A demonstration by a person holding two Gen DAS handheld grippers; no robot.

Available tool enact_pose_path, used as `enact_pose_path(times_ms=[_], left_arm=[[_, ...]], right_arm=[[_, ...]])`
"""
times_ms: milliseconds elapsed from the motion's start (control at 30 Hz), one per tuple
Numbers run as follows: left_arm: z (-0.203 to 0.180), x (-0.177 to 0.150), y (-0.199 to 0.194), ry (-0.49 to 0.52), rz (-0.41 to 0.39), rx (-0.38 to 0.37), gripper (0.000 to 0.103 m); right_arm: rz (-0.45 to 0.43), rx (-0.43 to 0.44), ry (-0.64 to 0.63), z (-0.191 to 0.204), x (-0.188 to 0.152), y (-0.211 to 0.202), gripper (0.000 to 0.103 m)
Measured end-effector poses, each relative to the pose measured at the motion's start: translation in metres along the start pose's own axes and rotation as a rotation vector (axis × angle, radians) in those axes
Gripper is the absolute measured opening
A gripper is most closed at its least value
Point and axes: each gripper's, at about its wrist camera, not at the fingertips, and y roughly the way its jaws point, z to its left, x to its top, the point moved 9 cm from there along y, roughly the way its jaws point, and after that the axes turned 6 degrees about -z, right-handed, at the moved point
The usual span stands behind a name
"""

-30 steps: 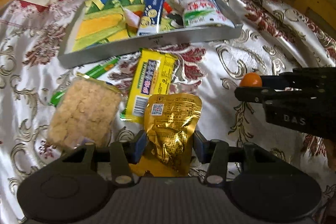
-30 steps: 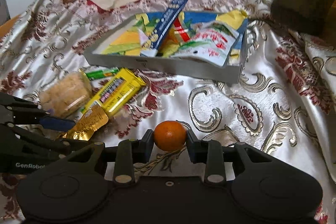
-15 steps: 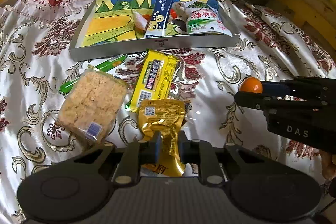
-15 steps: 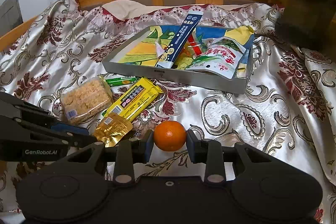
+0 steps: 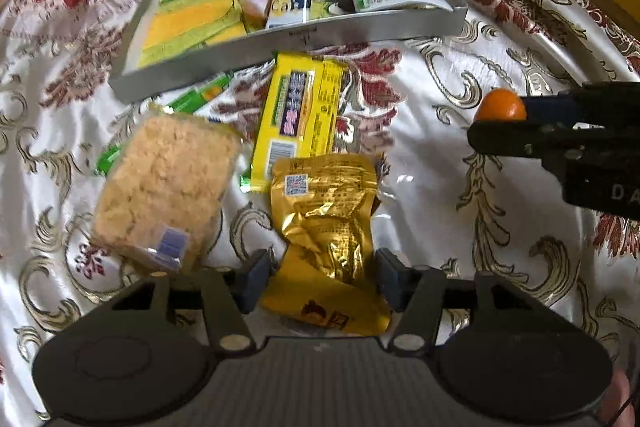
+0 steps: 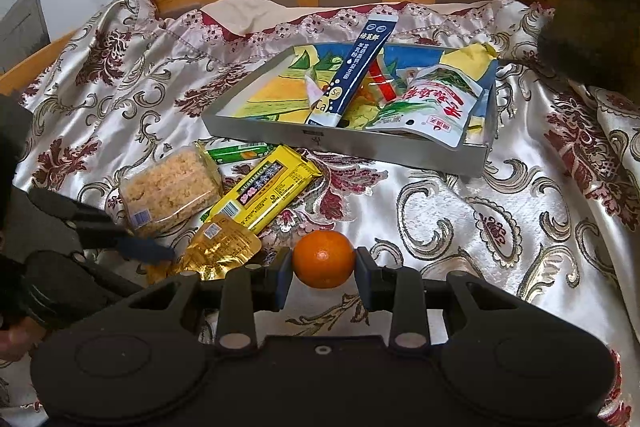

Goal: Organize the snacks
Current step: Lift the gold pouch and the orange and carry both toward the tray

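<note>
Left gripper (image 5: 322,281) jaws have just been opening, apart either side of the gold pouch (image 5: 324,211) on the bed; right gripper (image 6: 323,273) jaws clamped on the orange (image 6: 323,259)

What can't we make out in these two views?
- Gold pouch: near end runs under the left tool in the left view, so contact with its pads is unclear.
- Green stick: middle hidden by the rice cake.
- Tray: small items behind the blue sachet, unreadable.
</note>
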Motion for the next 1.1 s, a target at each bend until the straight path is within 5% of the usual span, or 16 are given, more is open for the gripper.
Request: enact_pose_path(times_ms=[633,1100], left_arm=[[-0.007,-0.002,-0.007,0.045,-0.004,0.026,0.062],[0.004,0.003,-0.011,-0.043,-0.008,-0.008,0.066]], right_arm=[[0.003,-0.009,-0.011,-0.002,0.0,-0.001,0.035],[0.004,-0.007,-0.012,-0.002,0.0,0.002,0.035]])
